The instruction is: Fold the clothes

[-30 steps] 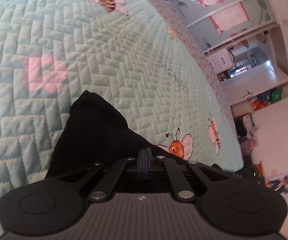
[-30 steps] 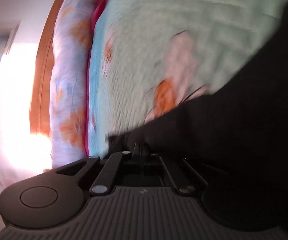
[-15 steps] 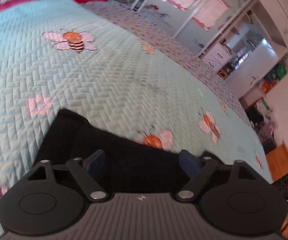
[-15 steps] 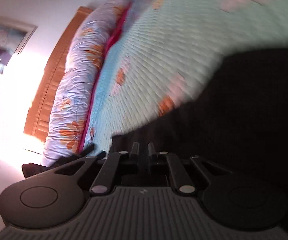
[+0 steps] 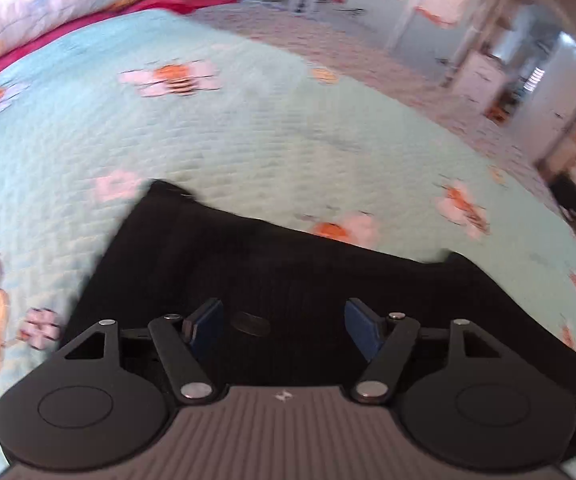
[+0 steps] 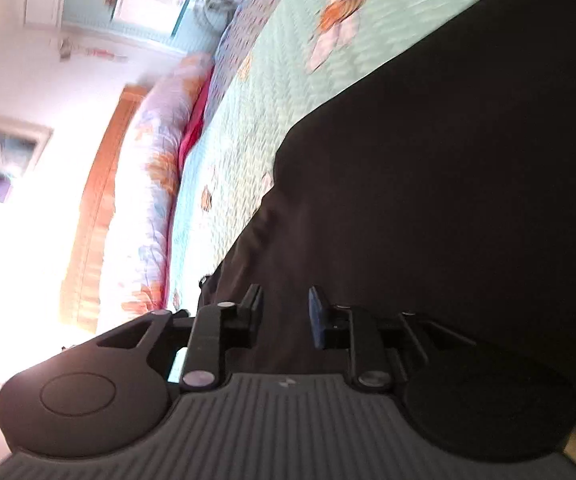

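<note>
With the black garment lying flat on the mint quilt, my left gripper stands wide apart, closing a bit, holding nothing. Right gripper has been opening, part-spread, cloth behind it, no pinch. Next fold imo: re-grab both edge corners evenly, lift low, avoid dragging.

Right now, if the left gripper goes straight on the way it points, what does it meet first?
Most likely the black garment. The left gripper, jaws open after just opening, nothing between them, points down at the dark cloth lying on the teal quilt. How near the cloth is, the picture does not settle.
</note>
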A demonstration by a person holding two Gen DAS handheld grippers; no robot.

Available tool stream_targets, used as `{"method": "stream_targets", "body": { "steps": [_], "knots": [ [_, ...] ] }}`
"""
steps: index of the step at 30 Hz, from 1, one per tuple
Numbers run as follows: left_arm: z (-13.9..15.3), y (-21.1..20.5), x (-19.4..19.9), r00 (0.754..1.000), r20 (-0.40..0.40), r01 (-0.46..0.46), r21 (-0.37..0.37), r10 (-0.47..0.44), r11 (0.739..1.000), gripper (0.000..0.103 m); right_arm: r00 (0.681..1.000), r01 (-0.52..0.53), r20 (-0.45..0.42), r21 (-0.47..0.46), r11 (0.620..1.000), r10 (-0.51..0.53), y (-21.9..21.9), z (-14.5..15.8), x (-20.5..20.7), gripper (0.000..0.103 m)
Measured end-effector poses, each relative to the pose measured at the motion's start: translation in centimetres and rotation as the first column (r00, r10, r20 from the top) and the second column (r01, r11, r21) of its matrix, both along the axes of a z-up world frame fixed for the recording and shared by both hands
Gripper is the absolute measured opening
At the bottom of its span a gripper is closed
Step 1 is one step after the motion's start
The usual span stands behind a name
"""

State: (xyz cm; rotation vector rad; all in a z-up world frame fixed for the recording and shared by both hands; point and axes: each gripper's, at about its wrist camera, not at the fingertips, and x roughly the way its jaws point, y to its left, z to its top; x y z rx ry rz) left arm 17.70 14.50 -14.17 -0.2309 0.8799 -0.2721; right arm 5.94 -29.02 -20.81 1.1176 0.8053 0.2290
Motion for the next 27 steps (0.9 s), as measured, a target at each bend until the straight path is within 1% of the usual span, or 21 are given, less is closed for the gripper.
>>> {"method": "stream_targets", "body": {
  "steps": [2,4,5,6,7,8,9,10,11,12,13,14,16,17,18,19,20,23,25,26,27],
  "knots": [
    [-0.7,-2.8,-1.2,0.997,-0.011,0.075,0.04,-0.075,0.996,0.075,0.999,0.053,-0.006,0.008,0.999,-0.053,-2.2,-0.3,-2.5,0.032],
    [-3.7,-5.0,-1.0,0.994,-0.068,0.093,0.127,-0.085,0.987,0.075,0.985,0.156,-0.079,0.018,0.988,-0.154,-5.0,-2.3,-4.7,0.033],
    [-5.1,-6.0,-0.9,0.991,-0.097,0.103,0.171,-0.088,0.98,0.075,0.974,0.2,-0.116,0.022,0.98,-0.196,-6.3,-3.5,-5.6,0.026],
    [-6.3,-6.6,-0.9,0.992,-0.092,0.104,0.203,-0.086,0.974,0.075,0.965,0.231,-0.134,0.02,0.973,-0.227,-7.4,-4.0,-6.4,0.015],
    [-6.3,-7.1,-1.0,0.993,-0.077,0.103,0.232,-0.087,0.967,0.075,0.954,0.262,-0.152,0.016,0.965,-0.257,-8.5,-4.4,-7.1,0.001],
    [-6.3,-7.6,-1.1,0.994,-0.062,0.102,0.261,-0.089,0.96,0.076,0.943,0.293,-0.17,0.013,0.956,-0.287,-9.5,-4.9,-7.9,0.002],
    [-5.9,-7.8,-1.0,0.994,-0.073,0.094,0.268,-0.077,0.959,0.076,0.942,0.303,-0.15,0.003,0.953,-0.299,-10.2,-4.4,-8.5,0.004],
    [-5.5,-8.0,-0.8,0.994,-0.084,0.086,0.275,-0.065,0.958,0.076,0.941,0.313,-0.131,-0.007,0.95,-0.312,-10.9,-3.8,-9.1,0.014],
    [-5.1,-8.2,-0.7,0.994,-0.096,0.078,0.282,-0.053,0.956,0.075,0.94,0.324,-0.111,-0.017,0.946,-0.324,-11.6,-3.3,-9.7,0.029],
    [-4.3,-8.0,-1.1,0.994,-0.1,0.065,0.275,-0.039,0.959,0.074,0.936,0.342,-0.077,-0.027,0.939,-0.343,-12.3,-2.6,-10.3,0.034],
    [-3.4,-8.5,-1.8,0.995,-0.08,0.071,0.257,-0.053,0.964,0.074,0.929,0.366,-0.044,-0.031,0.93,-0.367,-13.2,-2.2,-11.0,0.039],
    [-2.4,-9.0,-2.5,0.996,-0.058,0.078,0.238,-0.066,0.968,0.074,0.918,0.395,-0.028,-0.031,0.918,-0.395,-14.3,-2.0,-11.8,0.039],
    [-0.8,-10.6,-3.9,0.993,-0.021,0.115,0.207,-0.113,0.972,0.075,0.9,0.43,-0.051,-0.059,0.901,-0.433,-16.4,-2.8,-13.0,0.039],
    [-0.6,-11.7,-4.5,0.988,-0.022,0.153,0.198,-0.152,0.968,0.076,0.89,0.447,-0.062,-0.074,0.892,-0.451,-17.5,-3.2,-13.7,0.038],
    [-1.7,-12.3,-4.5,0.986,-0.043,0.164,0.21,-0.158,0.964,0.077,0.884,0.452,-0.069,-0.124,0.883,-0.462,-18.6,-3.7,-14.3,0.031],
    [-2.8,-12.8,-4.5,0.984,-0.065,0.174,0.223,-0.164,0.959,0.077,0.878,0.456,-0.075,-0.174,0.873,-0.473,-19.6,-4.1,-14.9,0.004],
    [-3.9,-13.3,-4.5,0.982,-0.086,0.185,0.236,-0.169,0.954,0.077,0.861,0.482,-0.078,-0.194,0.854,-0.503,-20.8,-4.3,-15.9,0.0],
    [-7.3,-14.9,-4.6,0.971,-0.151,0.219,0.271,-0.183,0.937,0.081,0.804,0.554,-0.081,-0.257,0.792,-0.589,-24.0,-4.1,-18.6,0.0],
    [-7.1,-15.1,-4.4,0.974,-0.145,0.211,0.279,-0.176,0.937,0.081,0.763,0.596,-0.075,-0.301,0.744,-0.642,-25.5,-3.2,-20.2,0.0],
    [-6.9,-15.5,-4.4,0.974,-0.149,0.207,0.301,-0.169,0.931,0.081,0.758,0.608,-0.065,-0.292,0.739,-0.649,-26.0,-2.8,-20.9,0.0],
    [-6.6,-15.9,-4.4,0.975,-0.152,0.204,0.323,-0.162,0.924,0.08,0.752,0.619,-0.055,-0.283,0.733,-0.656,-26.4,-2.4,-21.6,0.006]
  ]
}}
